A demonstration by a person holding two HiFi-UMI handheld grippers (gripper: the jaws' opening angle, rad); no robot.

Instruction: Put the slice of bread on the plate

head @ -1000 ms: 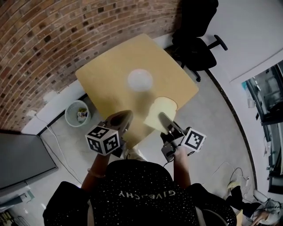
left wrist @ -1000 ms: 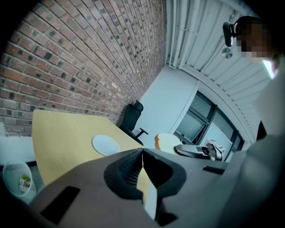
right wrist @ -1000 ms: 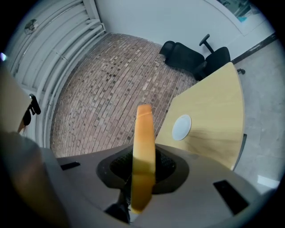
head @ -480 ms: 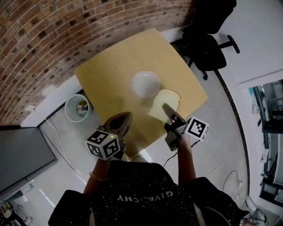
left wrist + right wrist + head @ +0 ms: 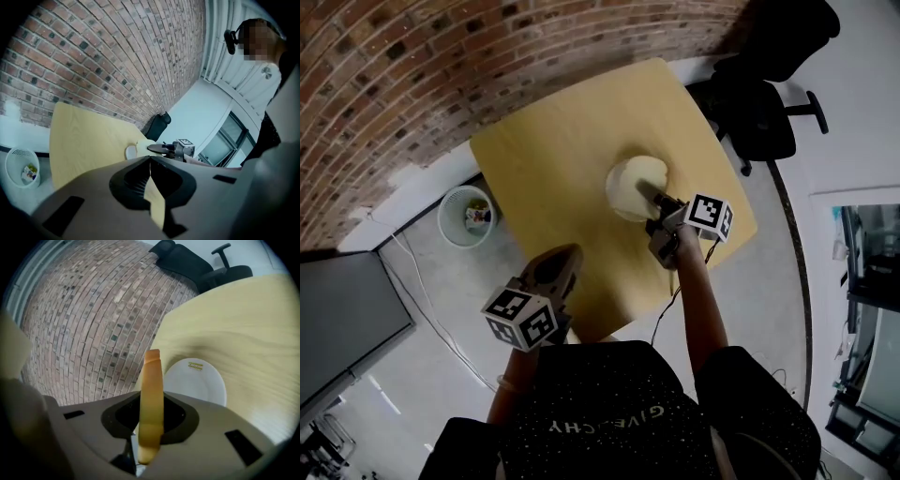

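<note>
A pale slice of bread (image 5: 643,174) hangs over the white plate (image 5: 620,192) on the yellow table (image 5: 544,169). My right gripper (image 5: 652,198) is shut on the slice's near edge. In the right gripper view the bread (image 5: 151,390) stands edge-on between the jaws, with the plate (image 5: 199,380) just beyond and below it. My left gripper (image 5: 565,257) hovers at the table's near edge, shut and holding nothing. Its own view looks along the table at the plate (image 5: 130,152), the bread (image 5: 142,145) and the right gripper (image 5: 160,148).
A brick wall runs along the table's far side. A white waste basket (image 5: 464,216) stands on the floor to the left, next to a dark panel (image 5: 337,319). A black office chair (image 5: 764,94) stands past the table's right corner.
My right gripper has carried the bread away from the table's near right edge to a spot over the plate. The left gripper has drifted slightly toward the near edge.
</note>
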